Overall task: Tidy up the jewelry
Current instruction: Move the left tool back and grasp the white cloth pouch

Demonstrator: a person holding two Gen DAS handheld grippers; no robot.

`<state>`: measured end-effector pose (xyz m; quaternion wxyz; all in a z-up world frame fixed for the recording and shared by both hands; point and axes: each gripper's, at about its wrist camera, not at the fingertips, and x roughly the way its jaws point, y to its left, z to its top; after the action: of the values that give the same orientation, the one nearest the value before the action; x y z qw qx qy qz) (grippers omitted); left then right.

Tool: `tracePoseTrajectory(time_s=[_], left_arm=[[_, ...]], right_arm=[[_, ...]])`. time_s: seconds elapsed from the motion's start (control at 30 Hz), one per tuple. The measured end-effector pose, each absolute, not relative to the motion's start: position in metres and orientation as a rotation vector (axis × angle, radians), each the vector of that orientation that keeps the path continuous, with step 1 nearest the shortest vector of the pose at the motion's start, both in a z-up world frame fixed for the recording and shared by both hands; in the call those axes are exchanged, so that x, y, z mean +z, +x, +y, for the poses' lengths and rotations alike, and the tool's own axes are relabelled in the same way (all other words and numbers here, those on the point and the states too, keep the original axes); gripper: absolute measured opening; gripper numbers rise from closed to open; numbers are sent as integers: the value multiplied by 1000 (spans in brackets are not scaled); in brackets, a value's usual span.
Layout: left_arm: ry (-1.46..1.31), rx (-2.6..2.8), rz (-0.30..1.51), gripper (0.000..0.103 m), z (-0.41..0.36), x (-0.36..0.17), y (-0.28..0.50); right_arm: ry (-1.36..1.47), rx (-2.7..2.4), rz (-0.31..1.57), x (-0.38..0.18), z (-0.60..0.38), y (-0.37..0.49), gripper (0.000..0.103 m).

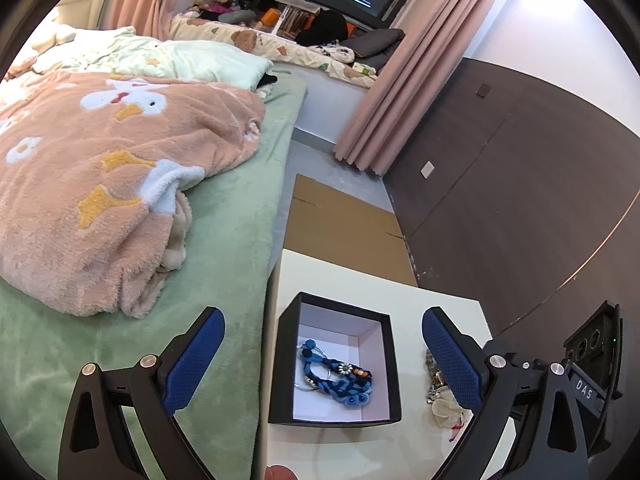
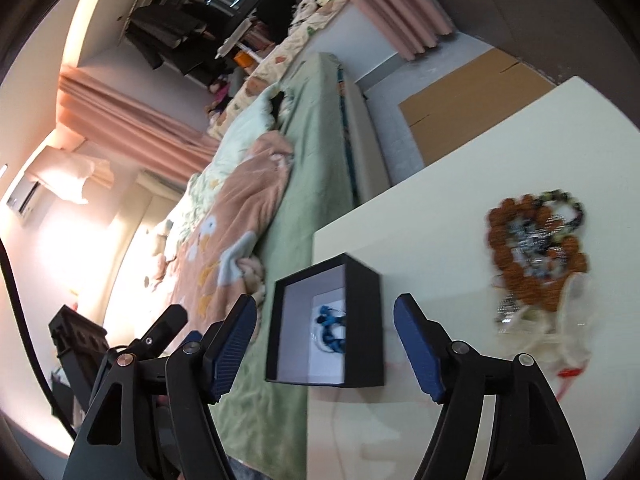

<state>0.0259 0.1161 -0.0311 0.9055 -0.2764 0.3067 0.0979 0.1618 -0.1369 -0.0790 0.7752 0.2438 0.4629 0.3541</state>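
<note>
A black box [image 1: 396, 360] with a white inside stands on the cream table [image 1: 360, 276] and holds a blue braided necklace [image 1: 340, 380]. My left gripper [image 1: 324, 344] is open and empty, its fingers either side of the box and above it. A pile of jewelry [image 1: 440, 392] lies right of the box, partly hidden by the right finger. In the right wrist view the box [image 2: 362, 320] sits between the fingers of my open, empty right gripper [image 2: 326, 336], the blue necklace [image 2: 330, 330] inside it. The jewelry pile [image 2: 536, 248], brown beads and silver chains, lies to the right, blurred.
A bed with a green sheet [image 1: 224, 264] and a pink blanket [image 1: 112, 184] adjoins the table's left edge. Flat cardboard [image 1: 340, 220] lies on the floor beyond the table. A dark wall [image 1: 520, 184] and pink curtains [image 1: 400, 92] stand on the right.
</note>
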Motion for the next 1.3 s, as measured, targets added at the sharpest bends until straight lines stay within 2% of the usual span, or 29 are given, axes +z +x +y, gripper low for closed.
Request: tracePoseTrajectory(time_s=[0.47,0.5,0.57,0.7,0.77,1.23,1.3], left_arm=[[-466,99,687,99,56,-30,46],[-457,96,690,99,53,-30,47],[-438,86,694,99,43,-31,49],[-412,50,714,99,27,-36,54],[-399,36,722,99,19,-39,56],[-304,-80,783,99,-41,-57,72],[-293,-93,790,96,-48,-62,75]], right_arm=[[438,663,950,-58,-203,156,73],[436,663,950,-58,-207,155,75],[425,645,955,-58,-214,155,95],[403,590,904,-53,-231,152,97],[407,583,892,-51,-240,153,103],[407,398,922,-55,-304,159,103],[424,367,940,-58,-313,161,103]])
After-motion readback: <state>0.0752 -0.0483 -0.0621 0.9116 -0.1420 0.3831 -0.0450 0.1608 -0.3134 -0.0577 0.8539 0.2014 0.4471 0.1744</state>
